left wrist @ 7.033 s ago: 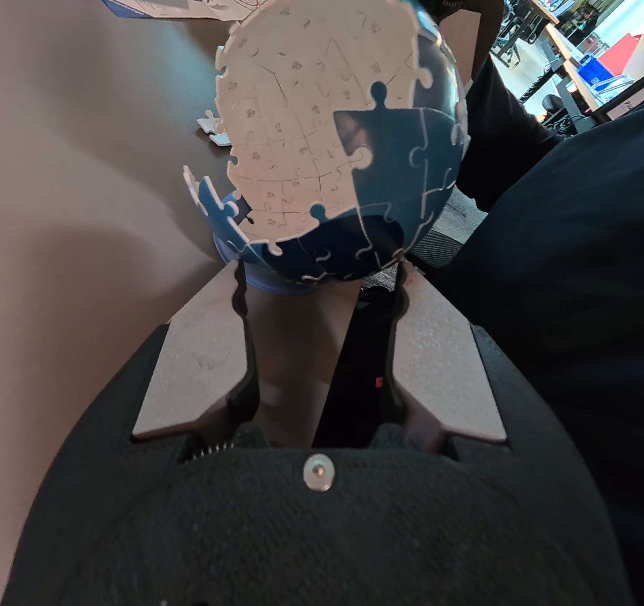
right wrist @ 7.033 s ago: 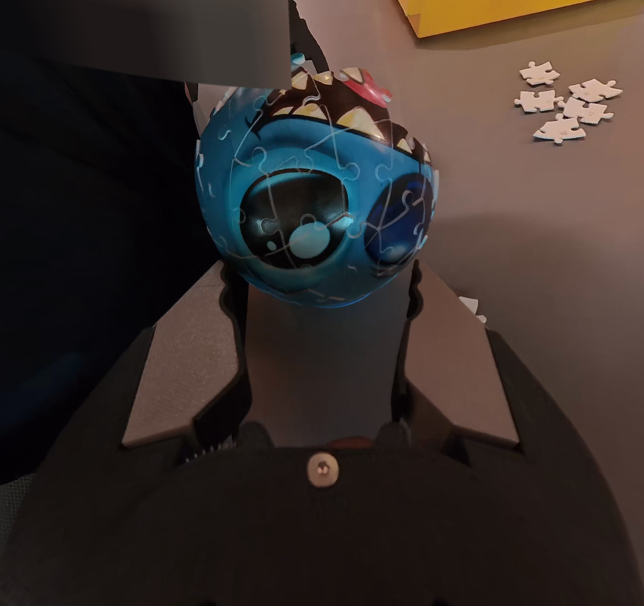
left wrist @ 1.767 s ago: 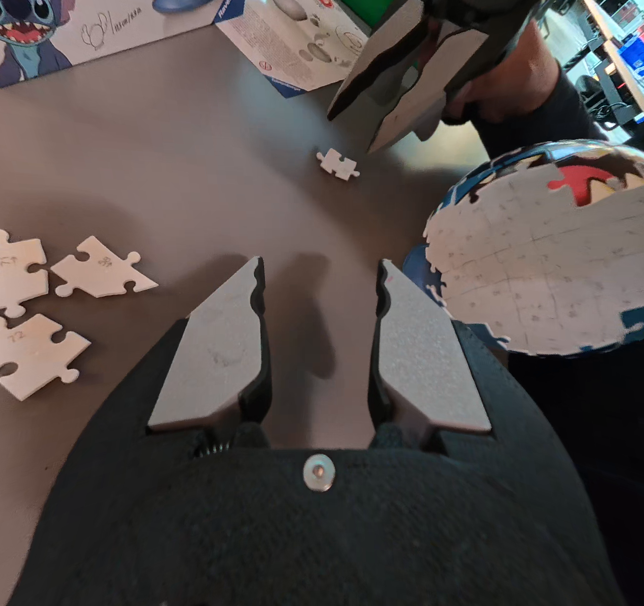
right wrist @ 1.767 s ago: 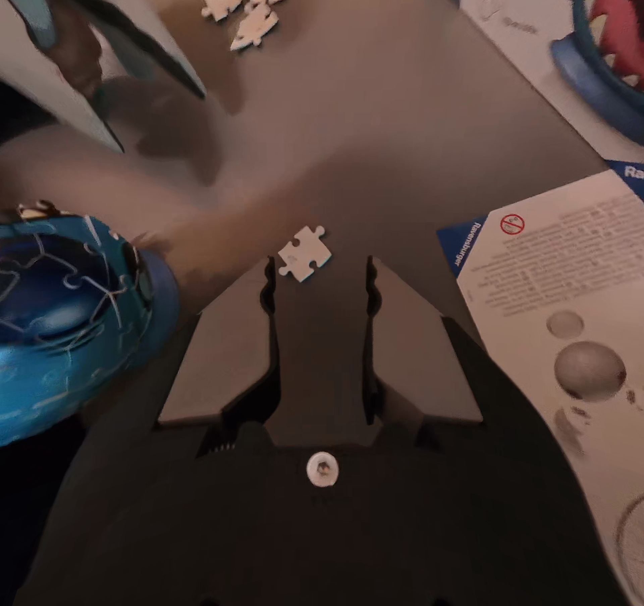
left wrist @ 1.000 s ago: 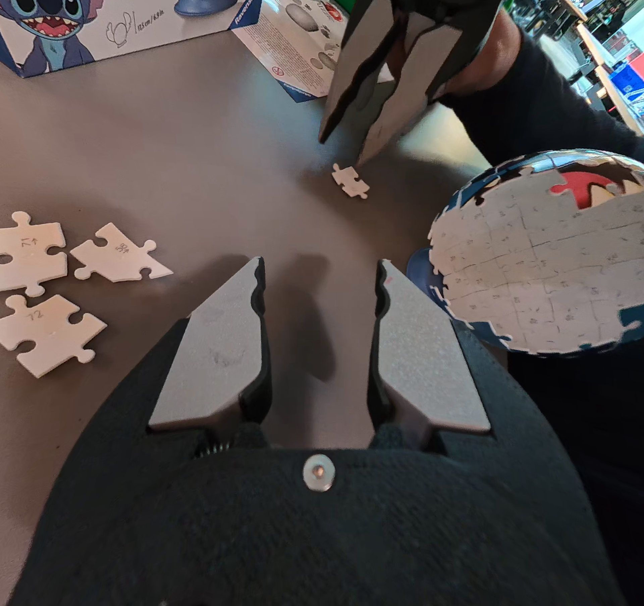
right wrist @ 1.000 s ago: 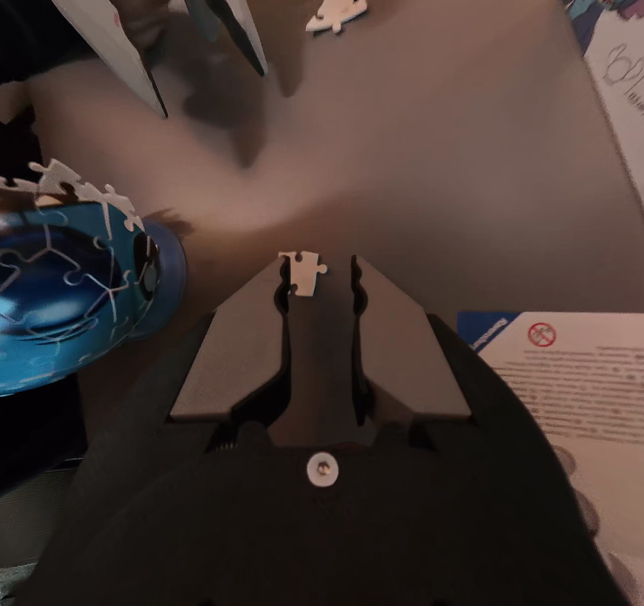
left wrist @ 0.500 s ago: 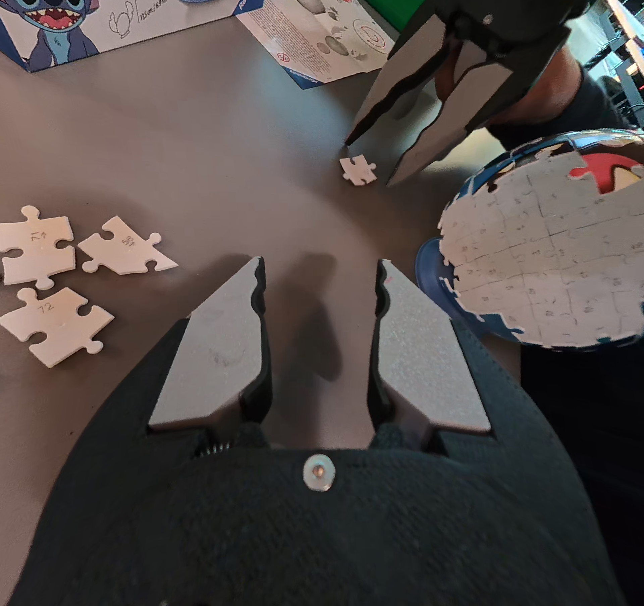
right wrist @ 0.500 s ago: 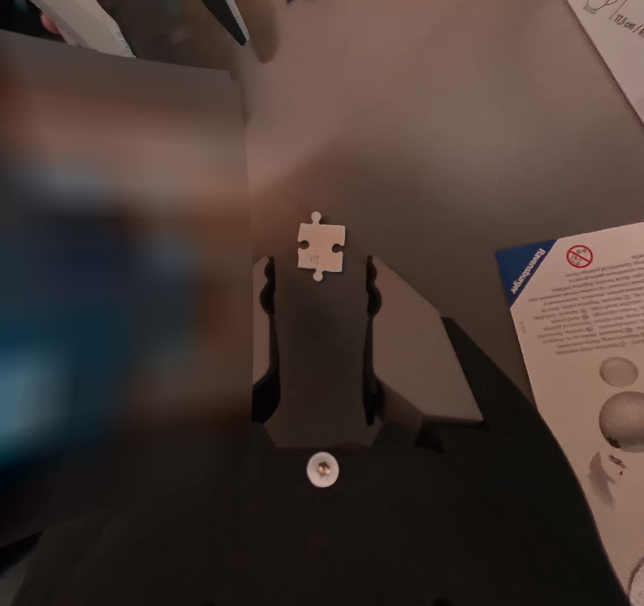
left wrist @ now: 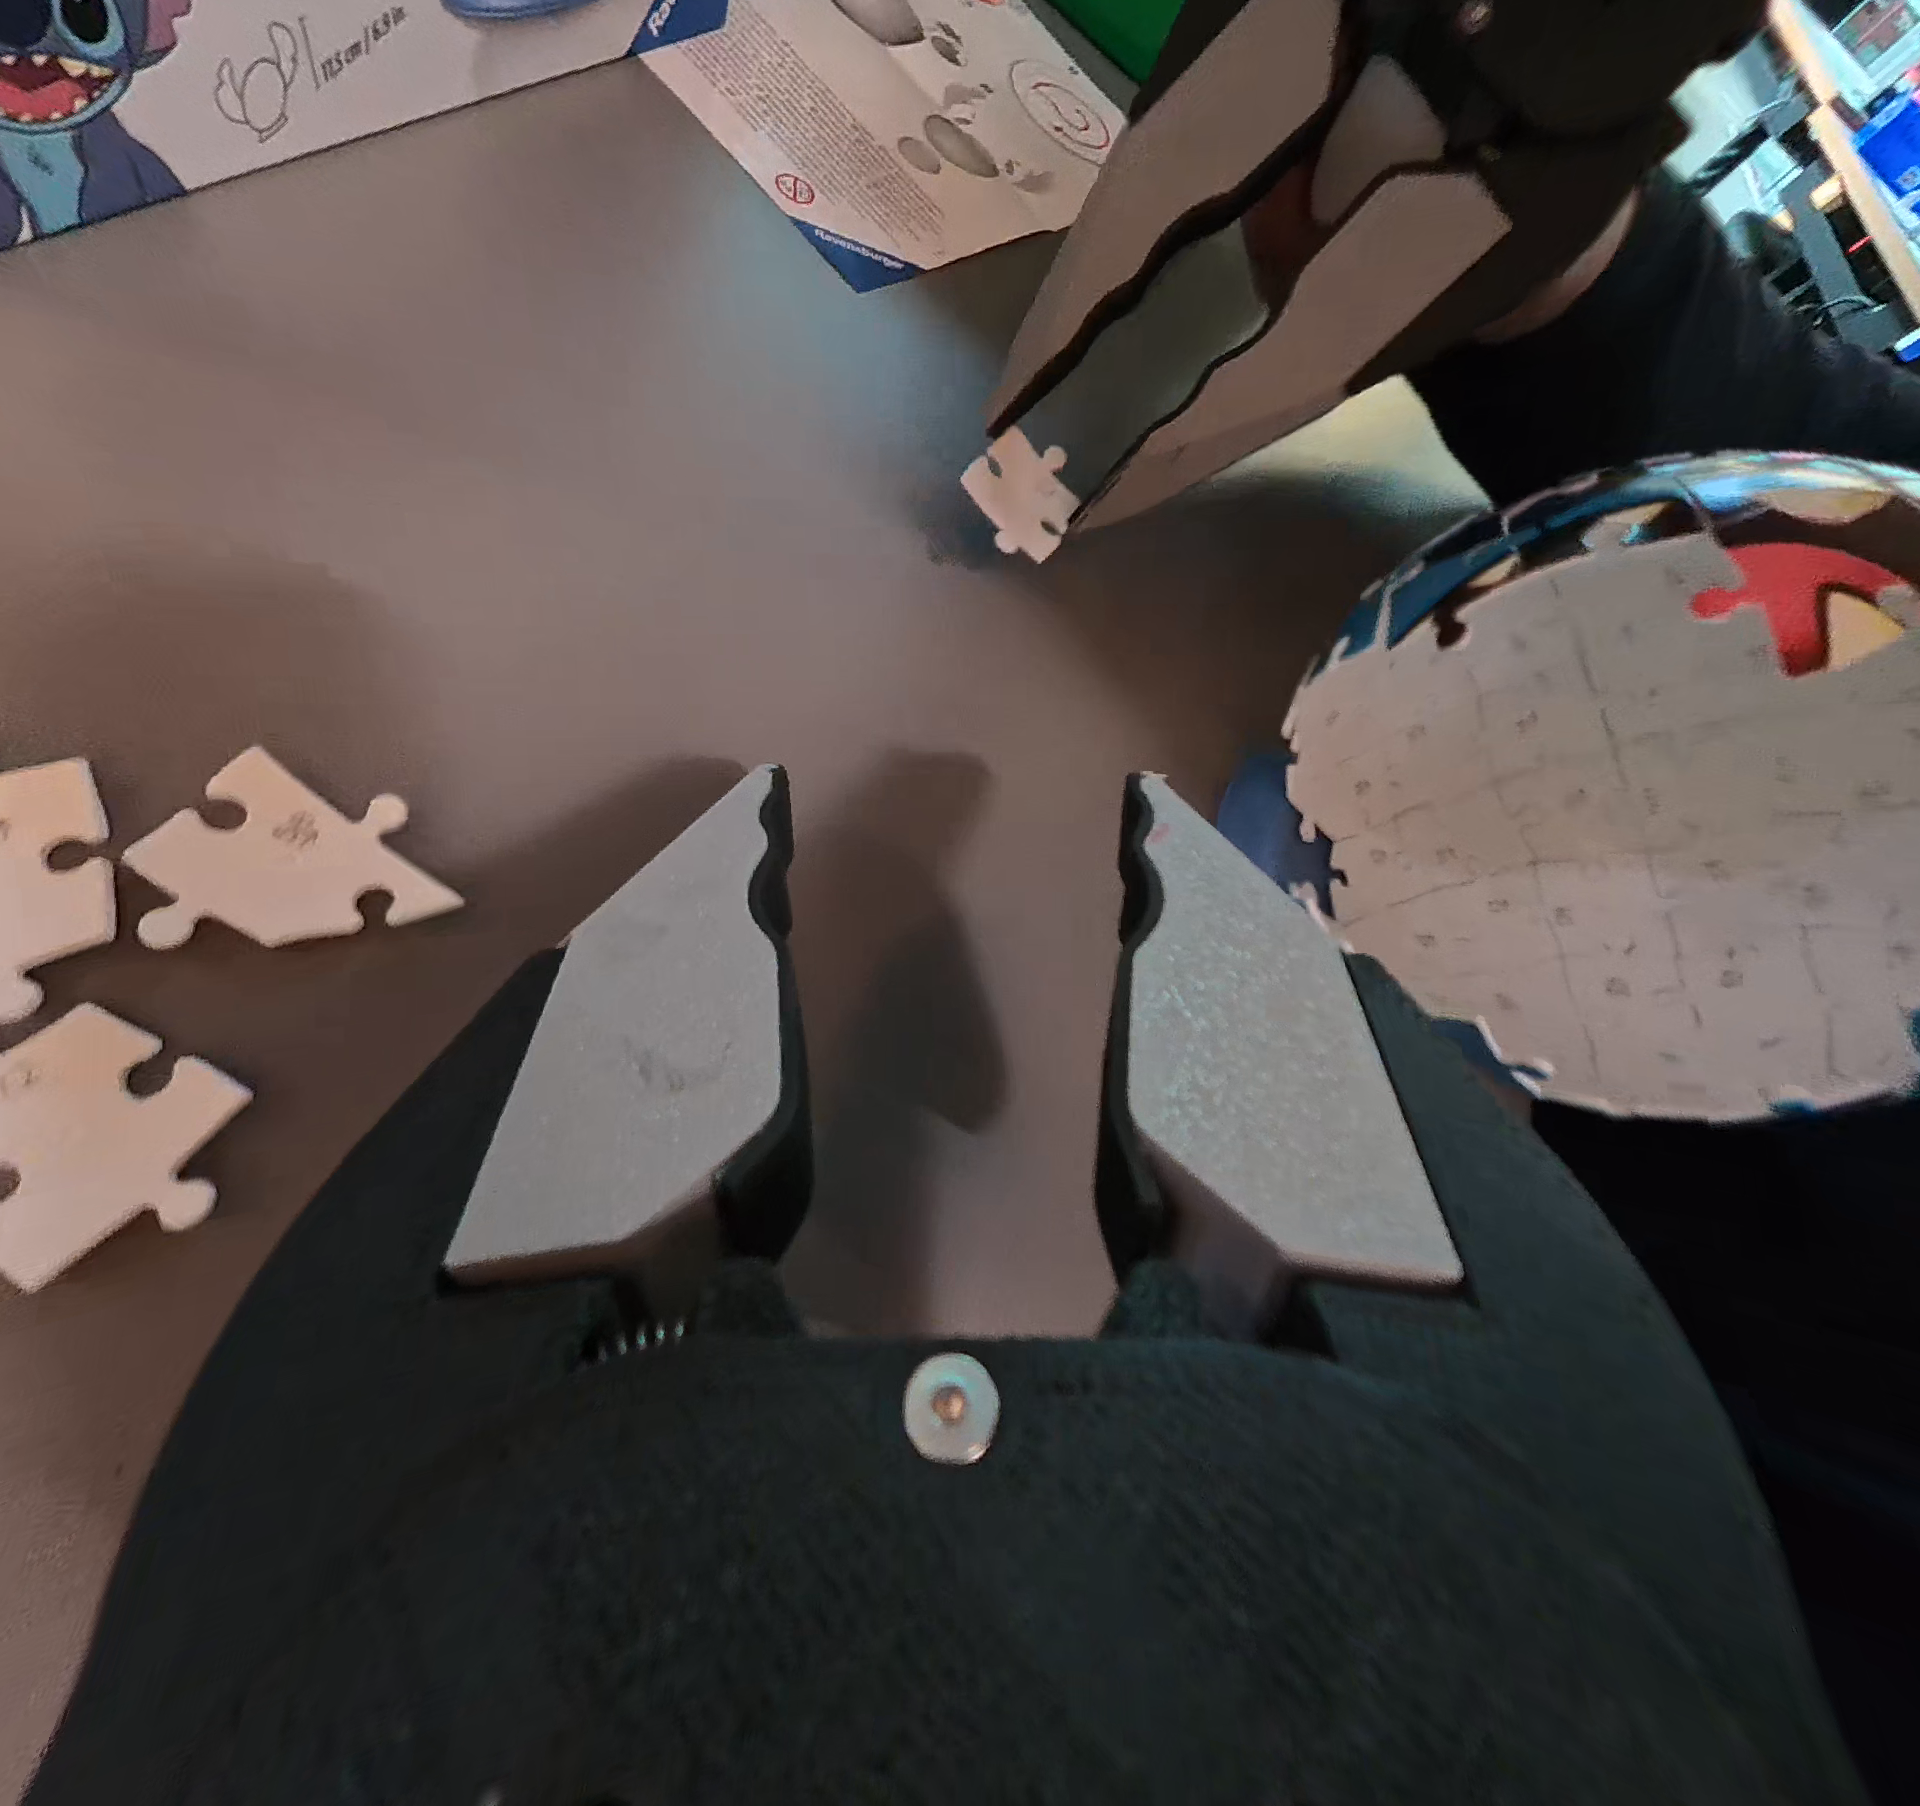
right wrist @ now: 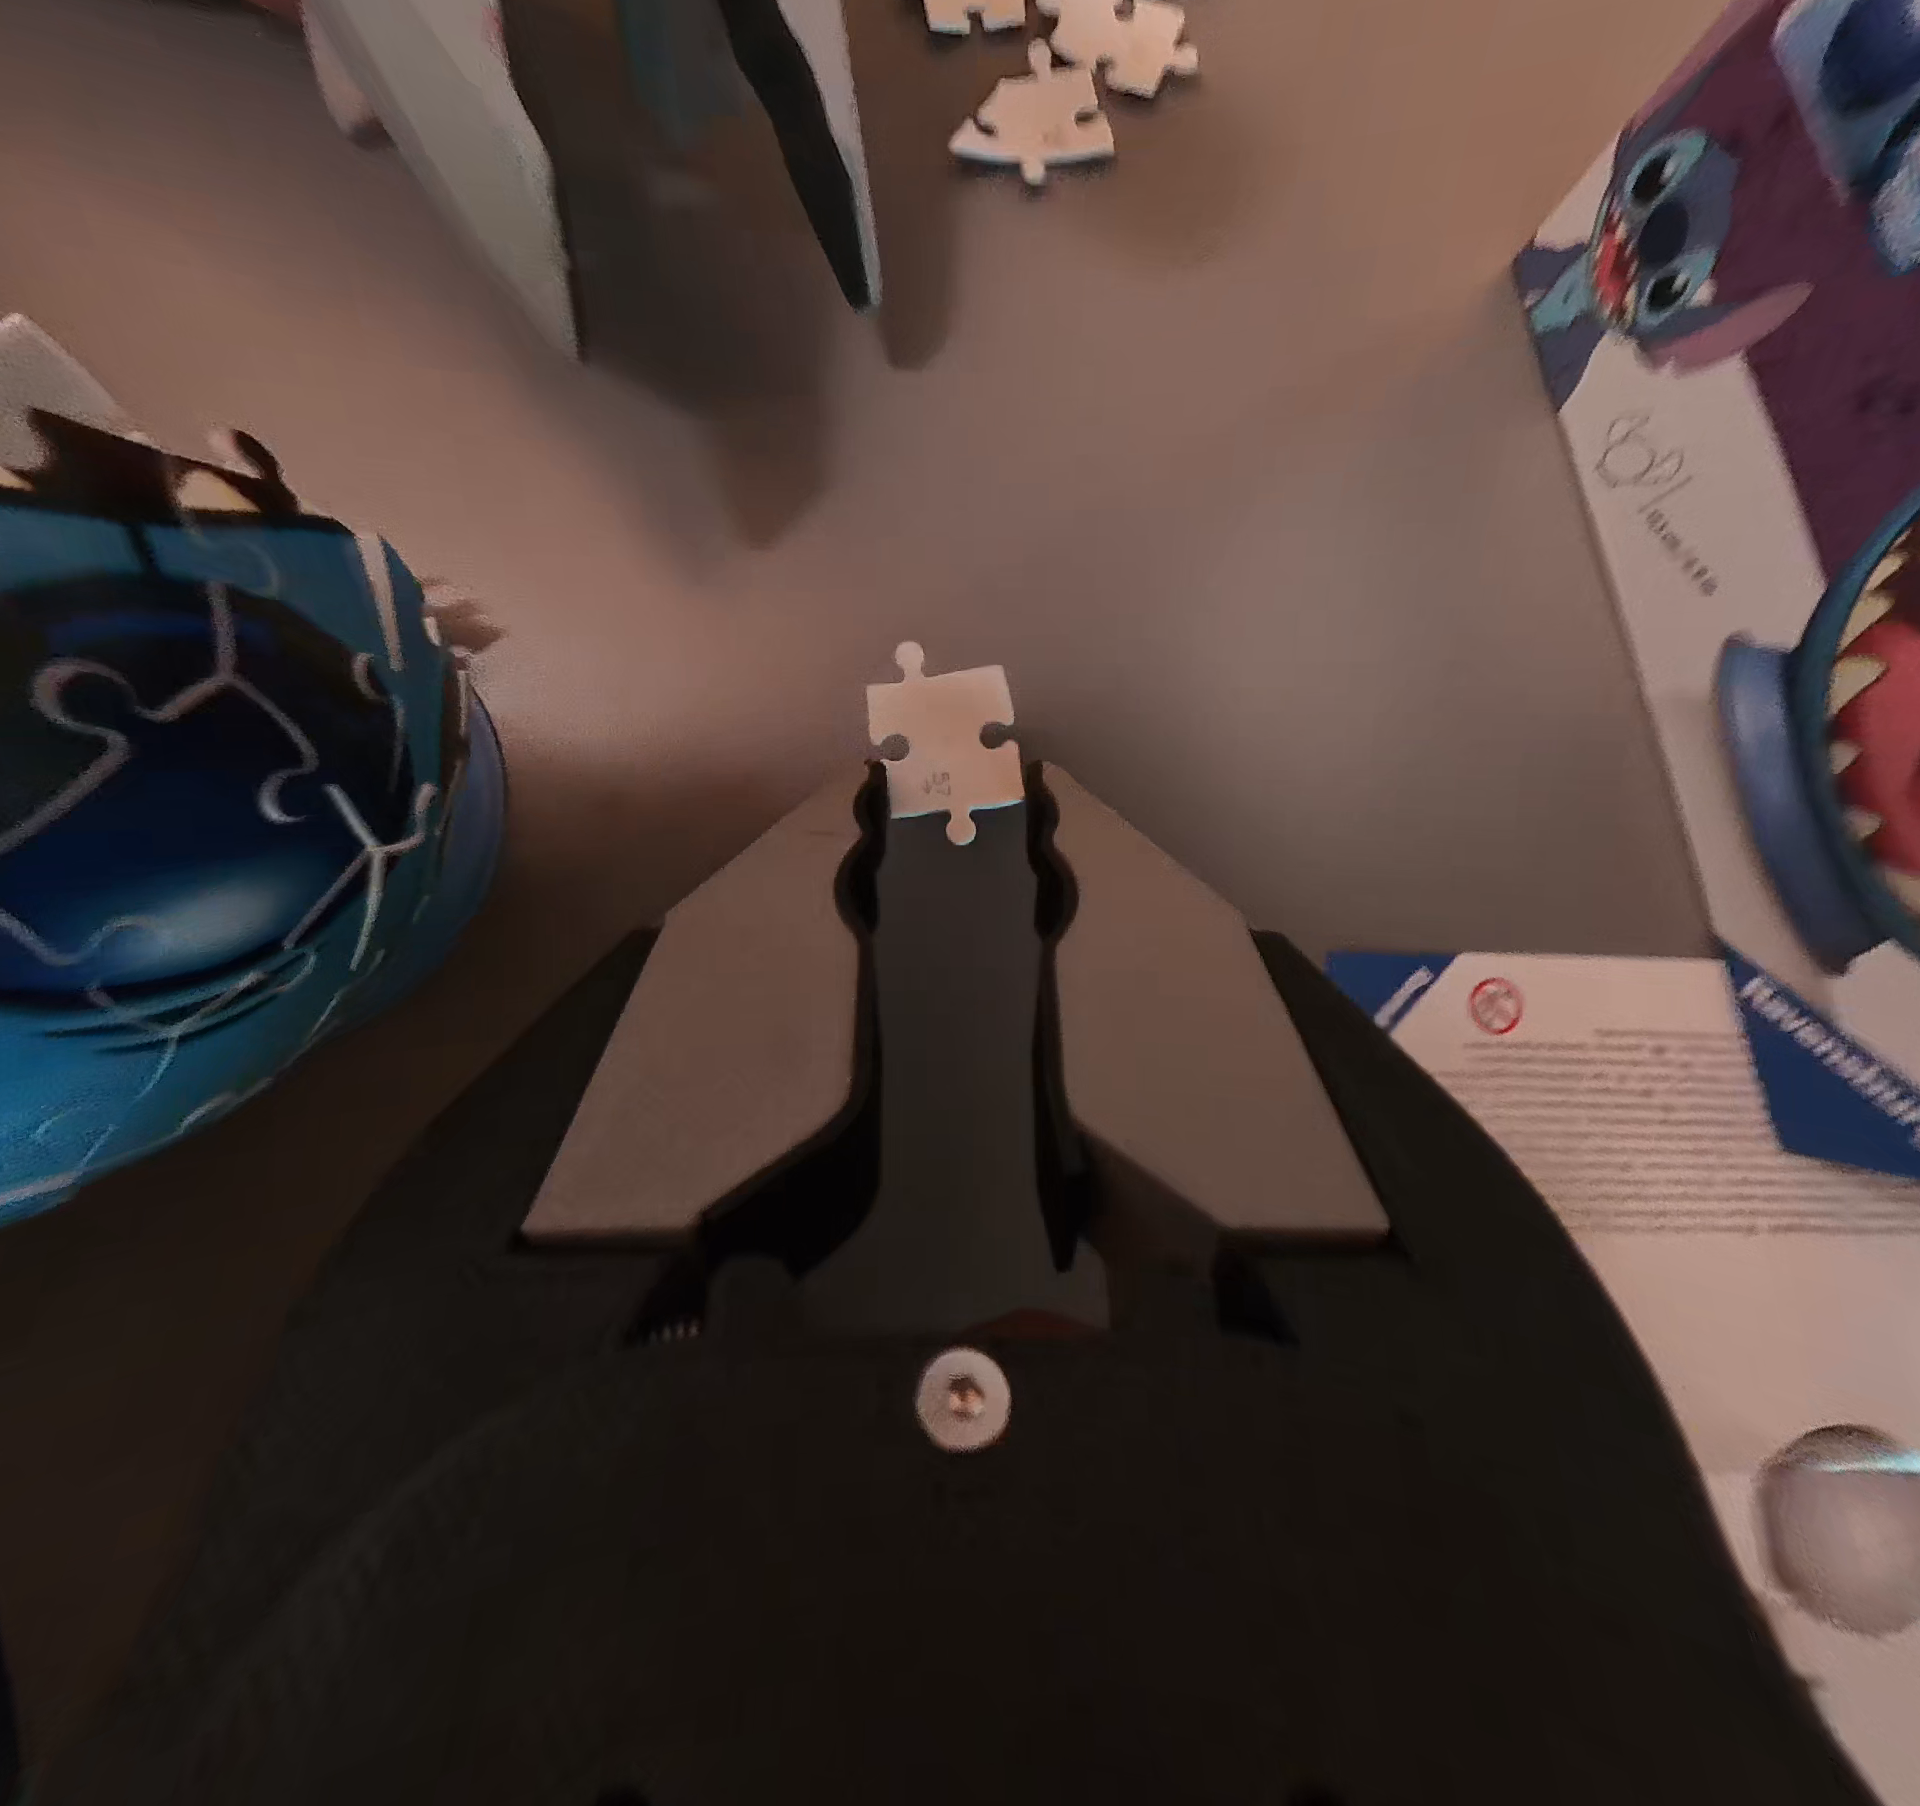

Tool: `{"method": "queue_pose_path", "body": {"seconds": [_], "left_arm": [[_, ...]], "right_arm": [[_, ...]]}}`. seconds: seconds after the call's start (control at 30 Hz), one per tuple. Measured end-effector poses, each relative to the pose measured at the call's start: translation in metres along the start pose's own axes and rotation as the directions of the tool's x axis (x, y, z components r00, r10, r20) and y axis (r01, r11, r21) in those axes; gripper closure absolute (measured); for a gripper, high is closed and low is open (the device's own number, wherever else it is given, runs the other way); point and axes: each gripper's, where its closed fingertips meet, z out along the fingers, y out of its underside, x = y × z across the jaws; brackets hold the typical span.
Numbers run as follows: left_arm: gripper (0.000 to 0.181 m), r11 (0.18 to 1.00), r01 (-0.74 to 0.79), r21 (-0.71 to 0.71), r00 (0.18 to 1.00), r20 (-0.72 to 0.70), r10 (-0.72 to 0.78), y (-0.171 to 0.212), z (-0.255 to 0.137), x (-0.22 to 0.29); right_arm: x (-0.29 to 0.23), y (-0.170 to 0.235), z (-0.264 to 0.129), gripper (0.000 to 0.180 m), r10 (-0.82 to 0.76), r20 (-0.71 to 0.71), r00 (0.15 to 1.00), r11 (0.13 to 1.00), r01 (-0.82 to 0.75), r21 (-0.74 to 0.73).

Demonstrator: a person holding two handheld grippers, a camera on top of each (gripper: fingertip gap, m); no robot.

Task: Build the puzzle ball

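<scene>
- Right claw (right wrist: 954,788) has its two fingers drawn in around a single white puzzle piece (right wrist: 943,740), whose near end sits between the tips; whether they actually pinch it or merely flank it cannot be told.
- Seen from the left wrist camera, that same claw (left wrist: 1039,483) points its tips down at the piece (left wrist: 1020,496) on the grey table (left wrist: 520,468).
- Left claw (left wrist: 951,790) hovers over the table with a wide gap between its fingers and nothing in it.
- Just right of the left claw's right finger stands the part-built puzzle ball (left wrist: 1621,842), its white inner side facing the camera, on a blue stand (left wrist: 1262,826).
- Left of the left claw lie loose white pieces (left wrist: 281,857).
- Beyond both claws are the puzzle box (left wrist: 260,42) and a printed instruction sheet (left wrist: 883,104).
</scene>
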Motion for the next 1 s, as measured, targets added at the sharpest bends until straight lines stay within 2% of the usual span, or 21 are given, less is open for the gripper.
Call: {"method": "queue_pose_path", "body": {"seconds": [0.13,0.3,0.47,0.57,0.63,0.67,0.73,0.77,0.8,0.83,0.9,1.0], "left_arm": [[0.12,0.999,0.032,-0.005,0.998,-0.053,-0.032,-0.013,0.014,0.007],[0.124,0.983,0.179,0.032,0.969,-0.178,-0.17,-0.033,0.021,0.014],[0.145,0.953,0.291,0.08,0.924,-0.283,-0.258,-0.044,0.018,0.013],[0.16,0.949,0.306,0.077,0.906,-0.328,-0.266,-0.044,0.019,0.018],[0.177,0.952,0.295,0.079,0.906,-0.34,-0.253,-0.044,0.019,0.02],[0.181,0.953,0.29,0.084,0.911,-0.329,-0.248,-0.043,0.019,0.019],[0.181,0.962,0.252,0.106,0.93,-0.302,-0.211,-0.043,0.019,0.017],[0.181,0.963,0.243,0.117,0.932,-0.303,-0.198,-0.044,0.017,0.018],[0.181,0.961,0.241,0.134,0.932,-0.307,-0.191,-0.046,0.015,0.019],[0.181,0.957,0.244,0.159,0.935,-0.3,-0.189,-0.049,0.013,0.018],[0.181,0.945,0.249,0.21,0.937,-0.299,-0.18,-0.055,0.006,0.016],[0.181,0.927,0.241,0.286,0.947,-0.279,-0.16,-0.064,-0.003,0.014]], "right_arm": [[0.0,-0.024,-0.007,0.156,-0.175,0.024,0.984,0.984,0.174,0.02],[-0.007,-0.047,-0.005,0.156,-0.299,0.108,0.948,0.954,0.293,0.064],[-0.017,-0.056,-0.004,0.156,-0.379,0.149,0.913,0.925,0.368,0.098],[-0.017,-0.058,-0.002,0.156,-0.398,0.128,0.908,0.916,0.385,0.115],[-0.016,-0.059,-0.001,0.156,-0.392,0.128,0.911,0.918,0.377,0.125],[-0.016,-0.057,0.0,0.169,-0.389,0.128,0.912,0.919,0.376,0.119],[-0.012,-0.057,0.001,0.168,-0.371,0.117,0.921,0.926,0.356,0.128],[-0.01,-0.058,0.001,0.161,-0.345,0.115,0.932,0.934,0.329,0.137],[-0.006,-0.058,0.0,0.151,-0.305,0.113,0.946,0.947,0.288,0.143],[-0.001,-0.057,-0.001,0.148,-0.253,0.115,0.961,0.961,0.235,0.148],[0.004,-0.058,-0.005,0.152,-0.144,0.172,0.974,0.978,0.113,0.178],[-0.004,-0.064,-0.011,0.155,0.001,0.33,0.944,0.973,-0.078,0.218]]}}
